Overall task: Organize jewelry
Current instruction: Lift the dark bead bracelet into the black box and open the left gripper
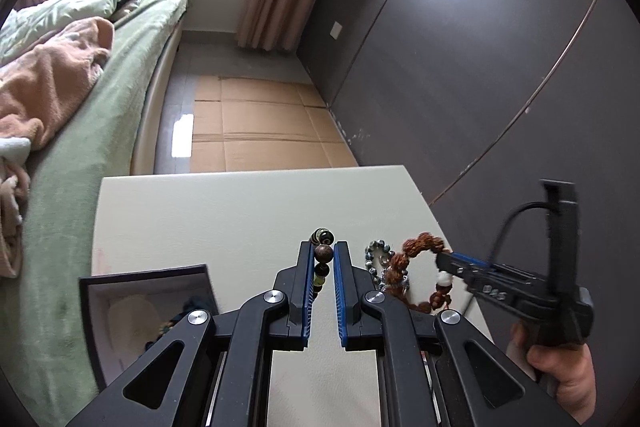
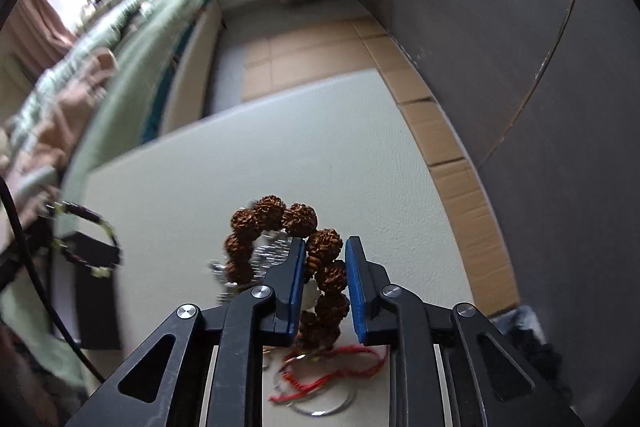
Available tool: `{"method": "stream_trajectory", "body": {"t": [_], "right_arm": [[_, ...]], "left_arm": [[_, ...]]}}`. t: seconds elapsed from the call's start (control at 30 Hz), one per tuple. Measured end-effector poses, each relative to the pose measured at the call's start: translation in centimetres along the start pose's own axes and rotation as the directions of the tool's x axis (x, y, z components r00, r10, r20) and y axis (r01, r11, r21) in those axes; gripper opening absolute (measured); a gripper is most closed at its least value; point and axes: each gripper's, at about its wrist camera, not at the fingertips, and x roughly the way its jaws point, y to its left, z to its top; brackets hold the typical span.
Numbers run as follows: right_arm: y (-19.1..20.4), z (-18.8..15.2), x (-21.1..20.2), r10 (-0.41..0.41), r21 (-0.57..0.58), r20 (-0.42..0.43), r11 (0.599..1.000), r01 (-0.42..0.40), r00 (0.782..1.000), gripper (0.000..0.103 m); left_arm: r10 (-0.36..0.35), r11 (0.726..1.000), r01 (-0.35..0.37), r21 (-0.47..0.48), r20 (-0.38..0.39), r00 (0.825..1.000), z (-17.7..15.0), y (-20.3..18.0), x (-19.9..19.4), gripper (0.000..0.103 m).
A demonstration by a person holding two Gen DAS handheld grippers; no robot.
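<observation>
My left gripper (image 1: 323,253) is shut on a dark bead bracelet (image 1: 323,254) with brown, black and striped beads, held above the white table (image 1: 240,211). It also shows in the right wrist view (image 2: 90,241), blurred, at the left. My right gripper (image 2: 325,247) is shut on a rough brown seed-bead bracelet (image 2: 324,247), lifted off the table; in the left wrist view this bracelet (image 1: 416,247) hangs from the right gripper (image 1: 442,259). An open dark jewelry box (image 1: 152,307) sits at the table's left.
A grey-green bead bracelet (image 1: 376,251) and a silver chain (image 2: 268,253) lie on the table. A red cord (image 2: 332,367) and a thin silver bangle (image 2: 320,407) lie under my right gripper. A bed (image 1: 80,147) stands left, a dark wall (image 1: 480,67) right, cardboard (image 1: 260,127) on the floor.
</observation>
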Motion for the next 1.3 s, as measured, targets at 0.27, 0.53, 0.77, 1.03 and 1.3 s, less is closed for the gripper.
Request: {"method": "stream_trajectory", "body": {"t": [0.27, 0.53, 0.77, 1.03, 1.3], "right_arm": [[1.8, -0.8, -4.1, 0.085, -0.003, 0.122, 0.996, -0.086, 0.989, 0.017], [3.2, -0.9, -6.9, 0.167, -0.021, 0.193, 0.986, -0.166, 0.967, 0.017], [4.8, -1.5, -9.4, 0.3, -0.043, 0.256, 0.953, -0.299, 0.919, 0.017], [7.7, -1.8, -12.2, 0.402, -0.101, 0.316, 0.915, -0.391, 0.859, 0.017], [11.0, -2.4, -12.3, 0.466, -0.157, 0.292, 0.885, -0.438, 0.836, 0.017]], "left_arm": [[0.0, 1.0, 0.001, -0.02, 0.034, 0.999, -0.2, 0.8, -2.1, 0.01], [-0.001, 0.999, 0.003, -0.037, 0.063, 0.998, -0.1, 1.7, -3.8, 0.01], [0.006, 0.998, 0.0, -0.056, 0.115, 0.993, 0.4, 3.0, -6.5, 0.01], [0.023, 0.997, -0.011, -0.076, 0.153, 0.988, 0.6, 4.7, -8.9, 0.01], [0.052, 0.996, -0.04, -0.084, 0.137, 0.989, 0.1, 6.2, -9.8, 0.01]]}}
